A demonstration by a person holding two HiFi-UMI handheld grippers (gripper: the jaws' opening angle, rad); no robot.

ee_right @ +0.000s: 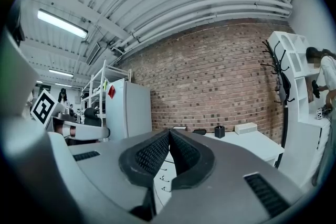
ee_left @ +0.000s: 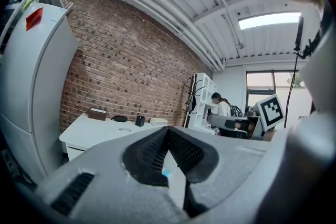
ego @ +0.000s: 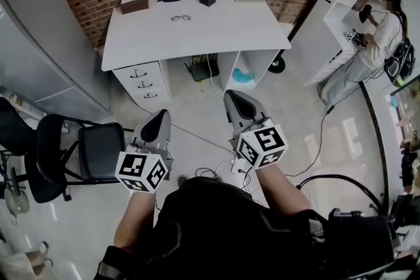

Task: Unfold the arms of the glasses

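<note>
Not started: glasses (ego: 180, 18) sit untouched on tabletop (ego: 216, 33), arms too small to read. left tongs (ego: 161, 115) and right tongs (ego: 233, 99) pressed together, empty, well short of it.

Bright ceiling strip-light, fisheye-bent edges

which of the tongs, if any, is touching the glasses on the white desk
Apart, both. The head view shows the glasses lying on the white desk, with floor between it and the left tongs and right tongs, both shut and empty.
</note>
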